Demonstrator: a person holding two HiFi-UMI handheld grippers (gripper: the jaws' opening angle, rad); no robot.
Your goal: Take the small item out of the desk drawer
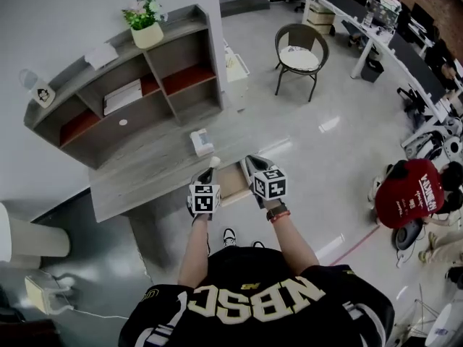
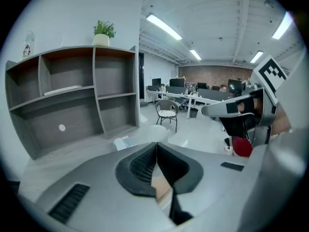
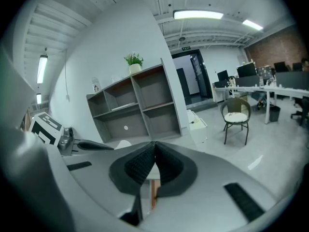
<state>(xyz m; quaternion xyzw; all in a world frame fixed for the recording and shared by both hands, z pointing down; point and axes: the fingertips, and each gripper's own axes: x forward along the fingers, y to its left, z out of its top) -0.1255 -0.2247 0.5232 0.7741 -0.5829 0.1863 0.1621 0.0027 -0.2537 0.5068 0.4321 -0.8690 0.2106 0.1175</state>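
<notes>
Far left, the grey shelf unit stands at the back of the desk. There's a potted plant on its top board and a little box lying on the desk in front.

Now the left gripper, held up over the desk's front edge. Its jaws are squeezed all but together, and nipped right at their tips is the small white item. It's out and clear of the drawer, which stands open between the two grippers, pale wood inside, pulled out toward the person.

The right gripper is just across the drawer, jaws closed tip to tip with nothing in them.

Here's where the views part company. Only the head view gives the open drawer whole. Each gripper view catches just a sliver of tan wood under its own jaws. The right gripper view supplies the side look, with the left gripper's dark tips and the white item sitting at their very end. The left gripper view has the item as a pale blur just past its own tips, and the right gripper sits at its right edge.

Which way does the item point? It reads as a small rounded blob in every view, too small to tell a long axis.

Far right, there's a chair on the floor and a person in a red top low down.
</notes>
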